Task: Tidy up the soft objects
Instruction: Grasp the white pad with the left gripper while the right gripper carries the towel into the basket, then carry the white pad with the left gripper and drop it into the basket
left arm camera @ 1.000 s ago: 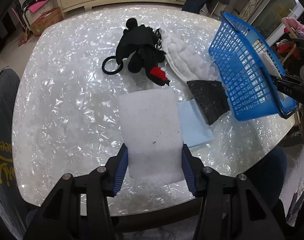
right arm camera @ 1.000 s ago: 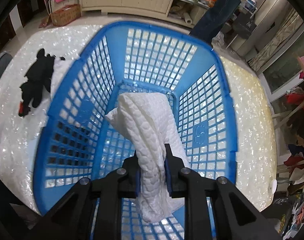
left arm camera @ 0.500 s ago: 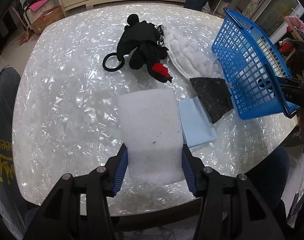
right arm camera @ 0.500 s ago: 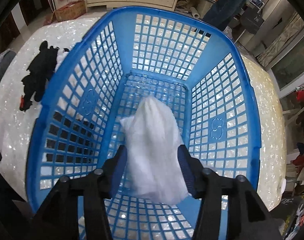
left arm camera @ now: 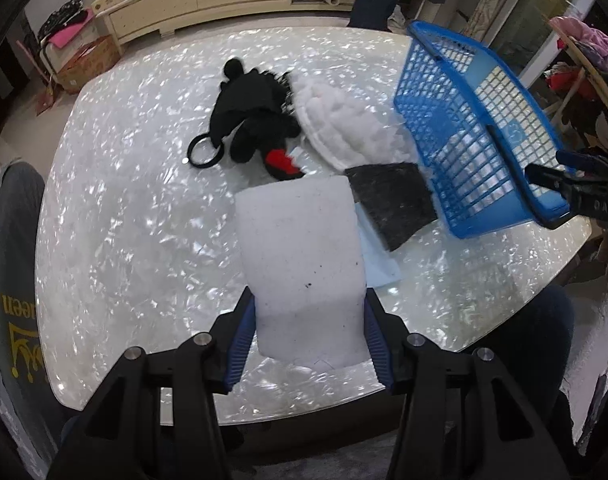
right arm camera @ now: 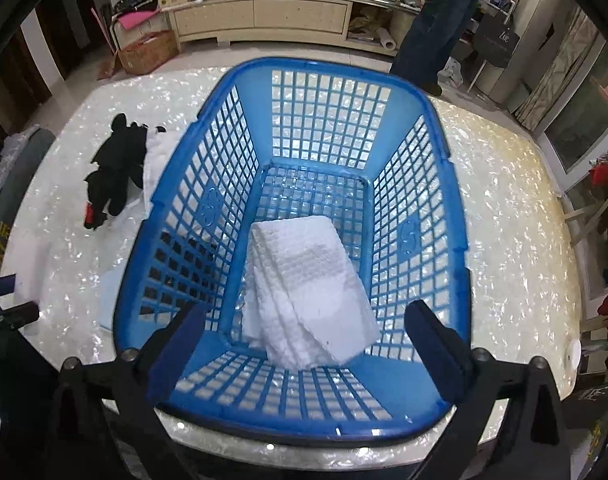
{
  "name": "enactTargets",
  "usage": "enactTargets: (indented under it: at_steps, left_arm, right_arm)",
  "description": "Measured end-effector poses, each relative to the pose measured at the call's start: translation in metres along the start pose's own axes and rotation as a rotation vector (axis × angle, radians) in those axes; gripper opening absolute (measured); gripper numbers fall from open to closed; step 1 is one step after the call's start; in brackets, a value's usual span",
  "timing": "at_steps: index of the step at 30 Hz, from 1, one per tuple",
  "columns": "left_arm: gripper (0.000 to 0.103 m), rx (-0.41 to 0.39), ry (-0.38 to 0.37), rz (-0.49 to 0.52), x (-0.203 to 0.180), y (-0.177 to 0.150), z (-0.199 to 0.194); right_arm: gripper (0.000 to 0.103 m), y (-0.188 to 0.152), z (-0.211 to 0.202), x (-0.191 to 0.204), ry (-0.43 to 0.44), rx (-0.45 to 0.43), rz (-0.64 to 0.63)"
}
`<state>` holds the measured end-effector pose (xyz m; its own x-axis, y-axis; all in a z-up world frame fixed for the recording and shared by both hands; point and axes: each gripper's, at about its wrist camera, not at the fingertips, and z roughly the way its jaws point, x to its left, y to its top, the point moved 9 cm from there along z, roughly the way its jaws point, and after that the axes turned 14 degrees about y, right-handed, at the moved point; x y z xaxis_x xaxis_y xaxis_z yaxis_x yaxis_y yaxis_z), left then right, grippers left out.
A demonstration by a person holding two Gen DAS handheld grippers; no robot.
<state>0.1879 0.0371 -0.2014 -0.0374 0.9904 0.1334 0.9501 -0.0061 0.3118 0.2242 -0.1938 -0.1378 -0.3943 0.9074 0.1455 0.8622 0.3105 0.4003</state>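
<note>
The left gripper (left arm camera: 308,336) had its blue-padded fingers clamped on either side of a white foam block (left arm camera: 301,264), which stuck out forward over the pearly table (left arm camera: 123,220). Over on the other side, the right gripper (right arm camera: 304,344) was spread wide with nothing between its pads, hanging above the near rim of the blue basket (right arm camera: 452,220). A folded white waffle-weave cloth (right arm camera: 308,284) lay on the basket floor, closer to the near end (looked a bit rumpled along its left edge). Just past the foam block in the left wrist view sat a pale blue sheet (left arm camera: 378,256) with a dark grey felt-like piece (left arm camera: 392,200) lying partly on it, right up against the basket's side. Further back, a white quilted pad (left arm camera: 336,120) touched a black plush toy (left arm camera: 255,120) with a red patch and a ring-shaped tail. A cream sideboard (right arm camera: 263,16) stood beyond the table.
</note>
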Motion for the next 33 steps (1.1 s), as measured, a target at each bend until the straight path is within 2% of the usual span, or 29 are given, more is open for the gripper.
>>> enactTargets:
  at_steps: [7,17,25,33]
  left_arm:
    - [0.048,-0.052,-0.026,0.063,-0.031,0.027,-0.027]
    - [0.049,-0.119,-0.087,0.182,-0.089,0.068,-0.073]
    - [0.049,-0.129,-0.096,0.27,-0.133,0.086,-0.079]
    - [0.049,-0.12,-0.118,0.316,-0.175,0.103,-0.071]
  right_arm:
    - [0.103,-0.012,-0.011,-0.015,0.002,-0.008,0.034]
    - [0.103,-0.024,-0.025,-0.024,0.061,-0.023,0.09]
    - [0.103,-0.035,-0.027,-0.047,0.08,-0.027,0.158]
    - [0.103,-0.045,-0.021,-0.071,0.108,-0.017,0.21]
